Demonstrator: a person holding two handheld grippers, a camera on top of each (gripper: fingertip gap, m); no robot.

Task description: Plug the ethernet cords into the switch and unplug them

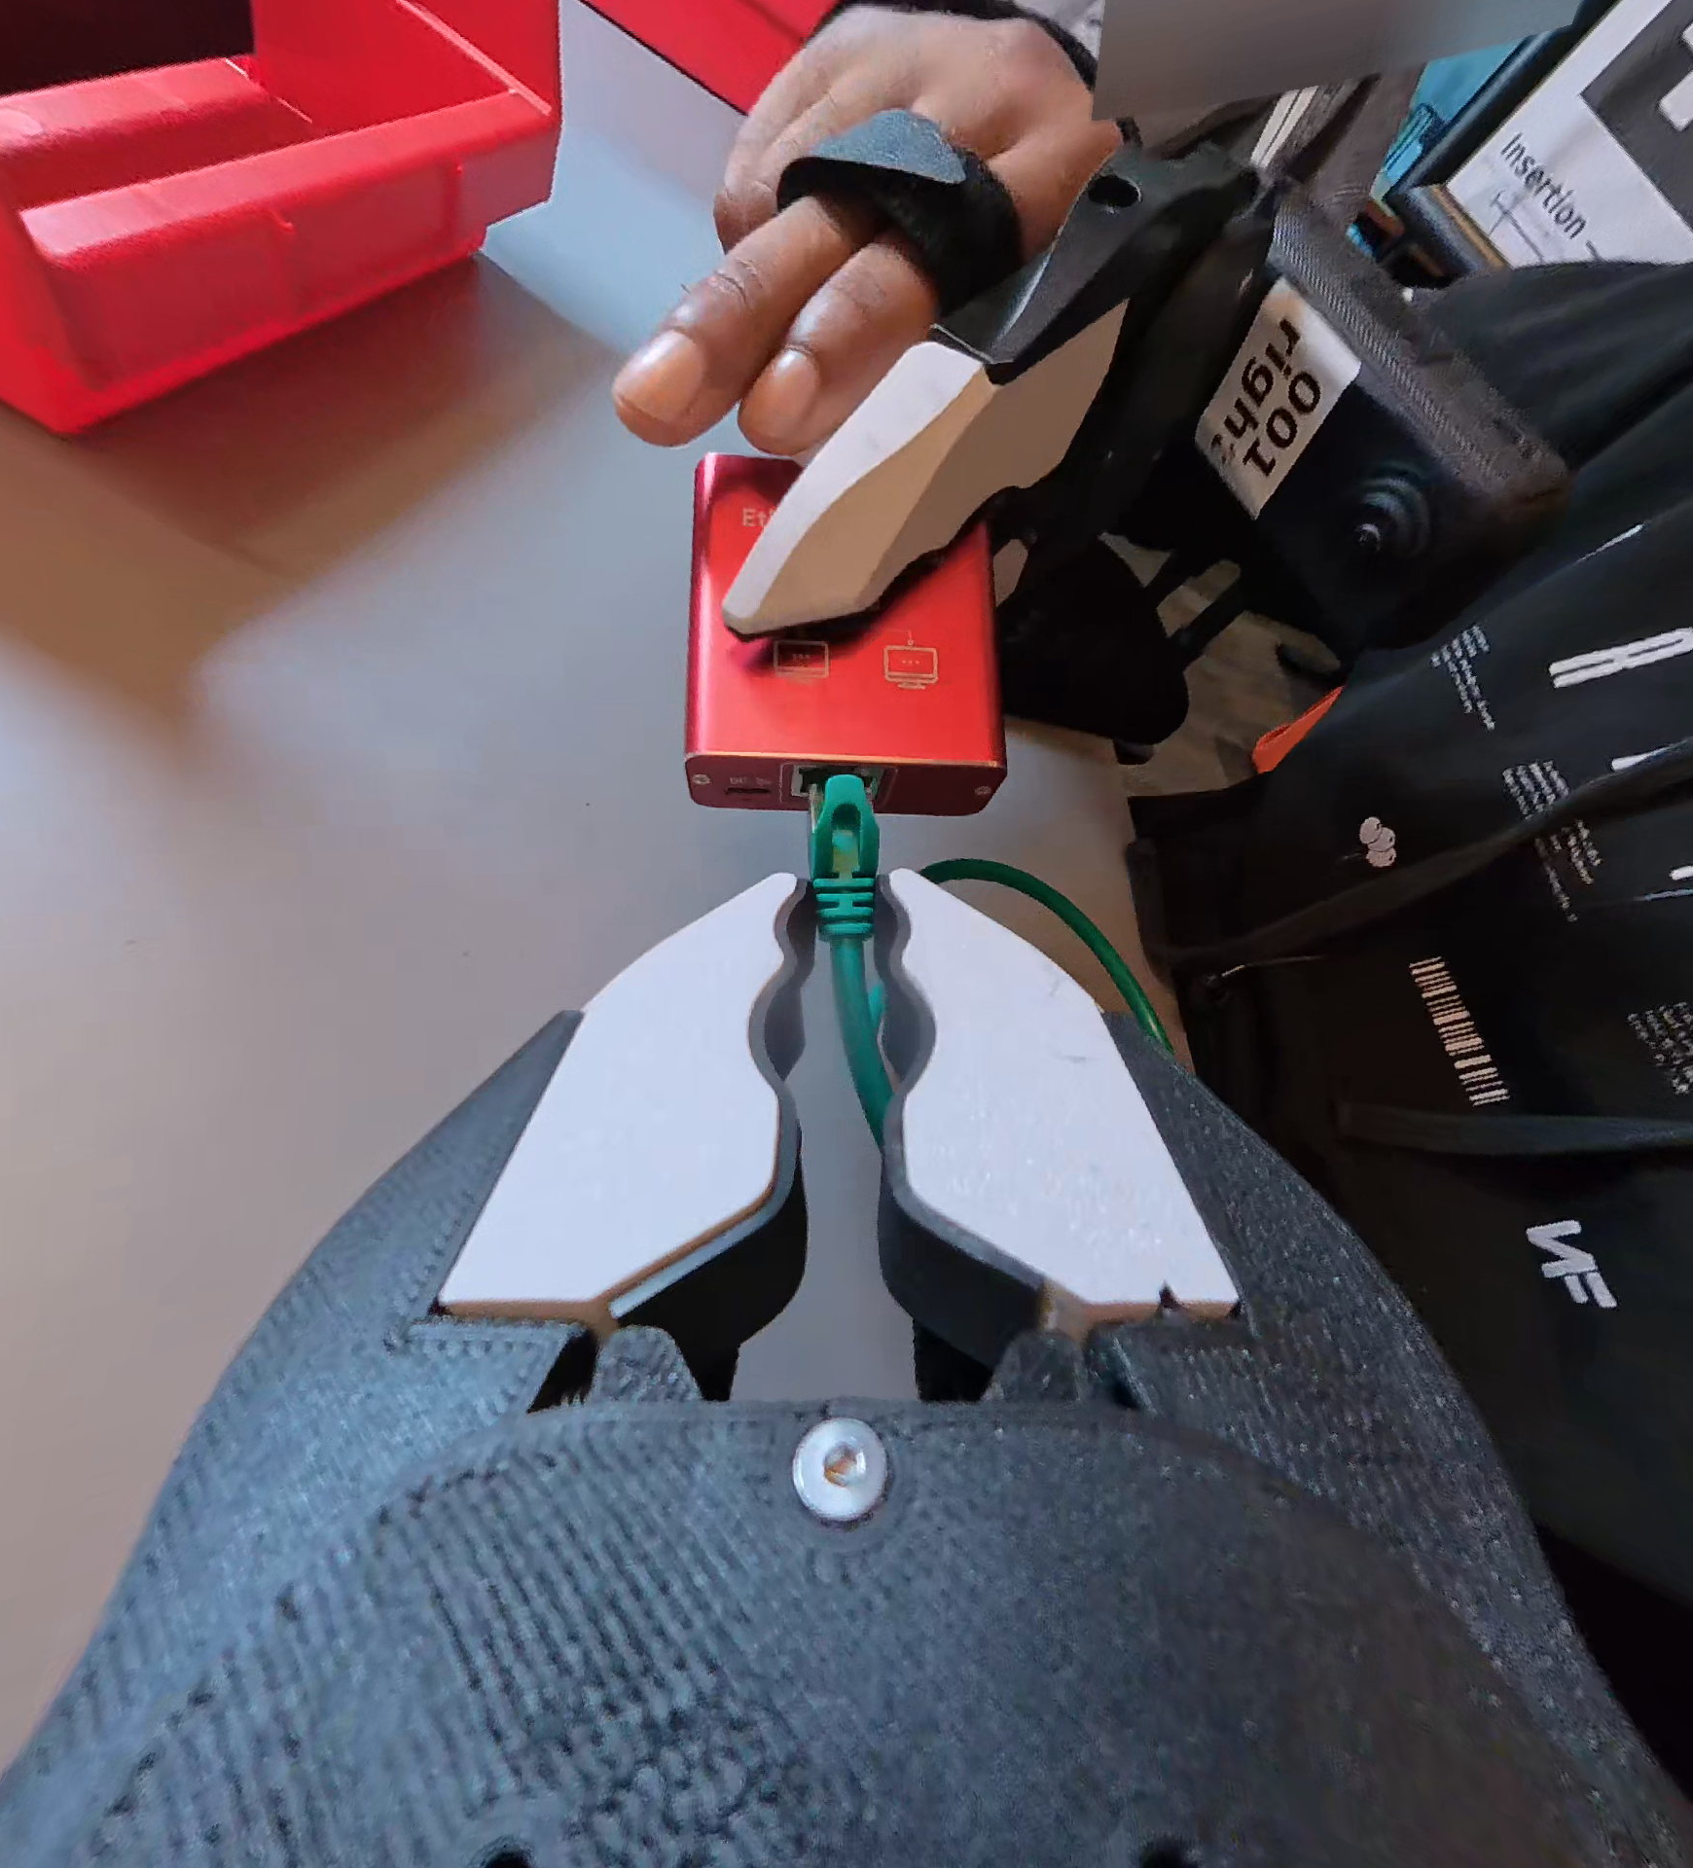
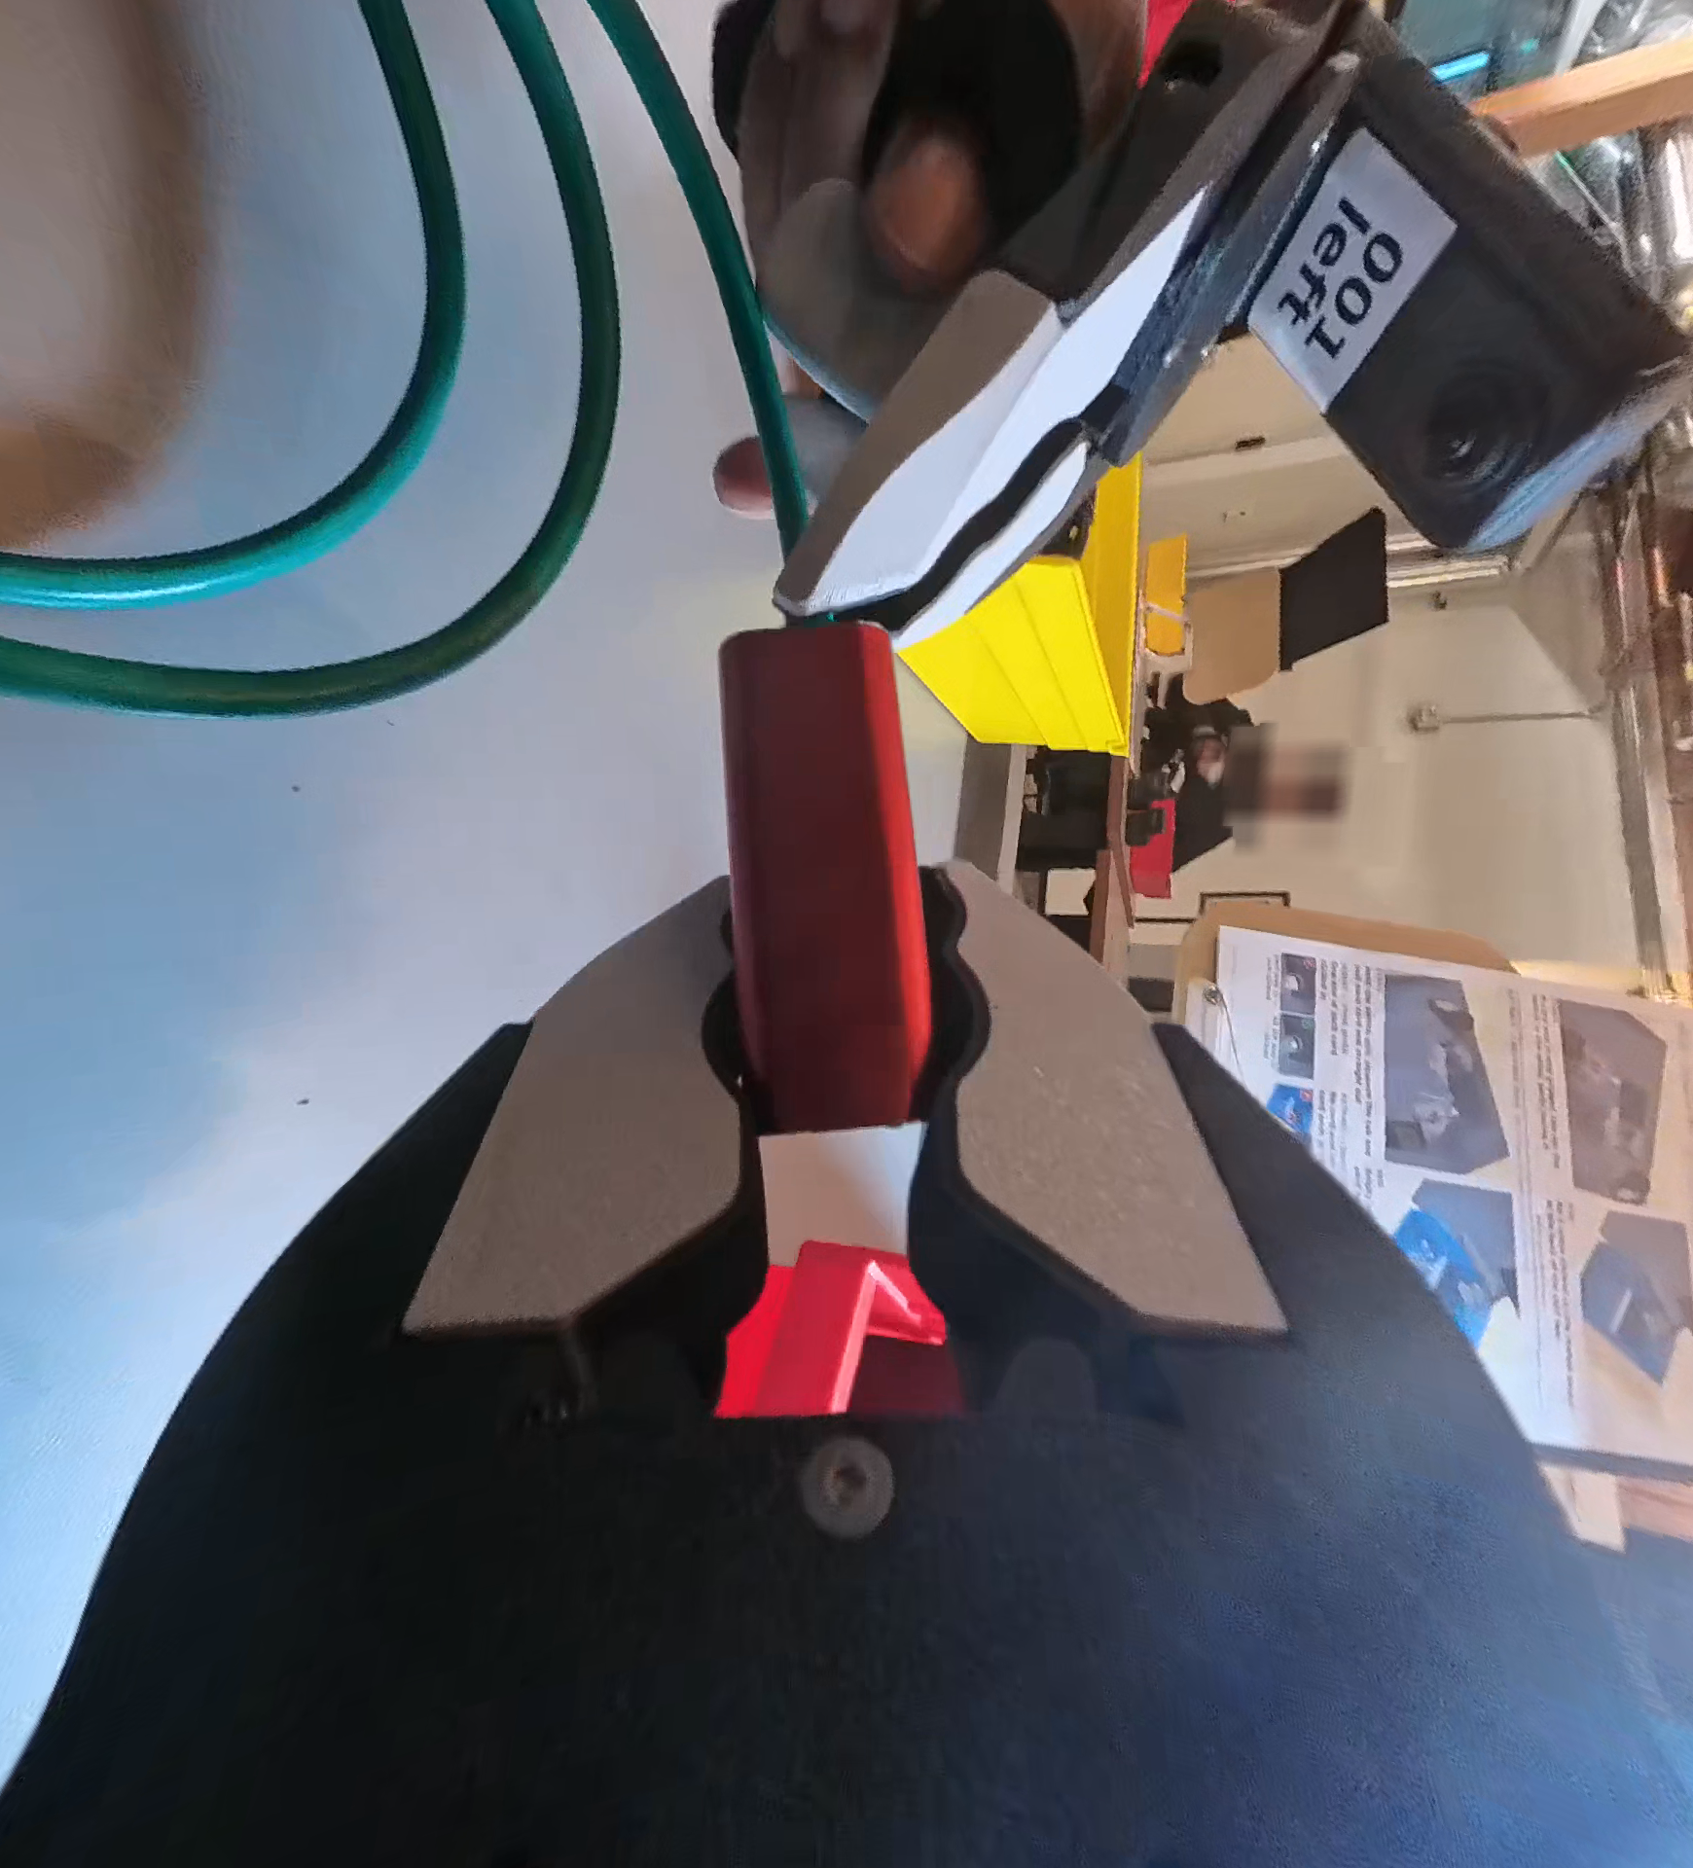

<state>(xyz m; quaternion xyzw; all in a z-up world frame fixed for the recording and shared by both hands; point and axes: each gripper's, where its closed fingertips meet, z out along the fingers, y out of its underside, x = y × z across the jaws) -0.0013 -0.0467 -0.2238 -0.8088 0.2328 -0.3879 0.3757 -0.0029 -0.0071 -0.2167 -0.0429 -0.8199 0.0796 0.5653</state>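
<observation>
Resting on the pale table (image 1: 266, 809), beyond the red bin (image 1: 216, 202), lay the red switch (image 1: 842, 697), clamped top and bottom by the right tool (image 2: 827, 996), closed on its body. Plugged into the switch's front port, or nearly so: green ethernet cord (image 1: 858, 1011), its boot pinched just behind the plug (image 1: 844, 819) by the left tool (image 1: 842, 890), almost fully closed around it. Straight ahead of the left tool's tips, touching distance. Risks, judged: pulling without pressing the latch, dragging the switch from the right tool; squeezing on the thin cord, slipping off.
</observation>
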